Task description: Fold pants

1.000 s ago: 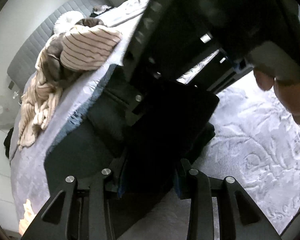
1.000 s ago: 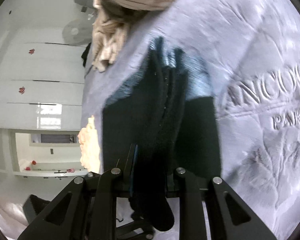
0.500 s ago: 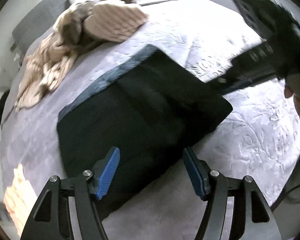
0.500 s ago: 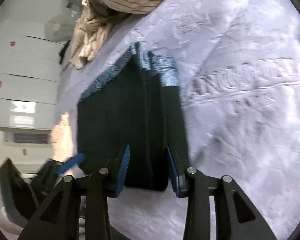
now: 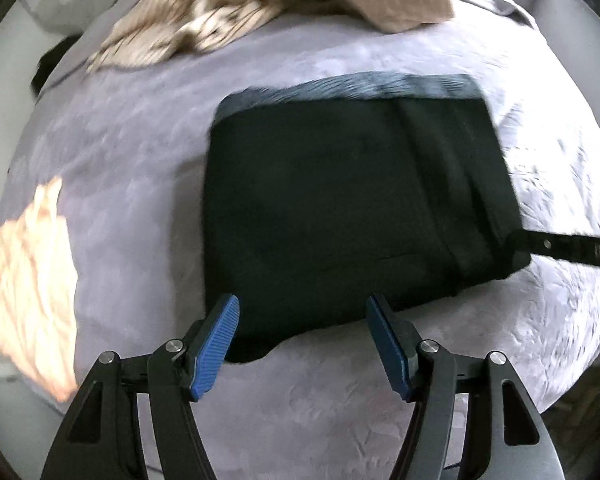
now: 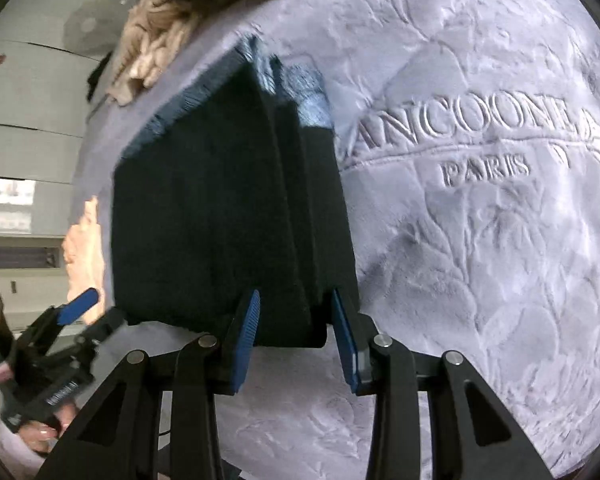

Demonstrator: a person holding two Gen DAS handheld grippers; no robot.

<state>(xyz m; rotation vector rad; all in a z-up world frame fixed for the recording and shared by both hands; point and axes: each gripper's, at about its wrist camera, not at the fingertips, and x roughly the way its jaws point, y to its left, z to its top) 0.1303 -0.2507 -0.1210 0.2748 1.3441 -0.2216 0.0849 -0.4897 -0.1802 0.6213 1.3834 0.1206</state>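
Both grippers are spread wide and hold nothing. From the left wrist view, the left gripper sits at the near edge of the folded pants, its blue pads parted, one on either side of the near left corner of the cloth and not closing on it. The pants lie flat as a dark, roughly rectangular bundle on the grey embossed bedspread, filling the space just beyond the fingertips and running away toward the far side, where a lighter blue-grey band edges the fold. At the right edge of that view a black finger of the right gripper reaches in to the near right corner of the pants; whether it touches the cloth I cannot tell.

From the right wrist view, the right gripper has its blue pads apart, with the near end of the pants lying between them, the layered fold edges running straight away from the fingers. Embossed lettering marks the bedspread to the right of the pants. Left gripper fingers show low at the left, just beside the pants' near left corner. A beige striped heap of clothing lies on the far side of the bed, well apart from the pants.
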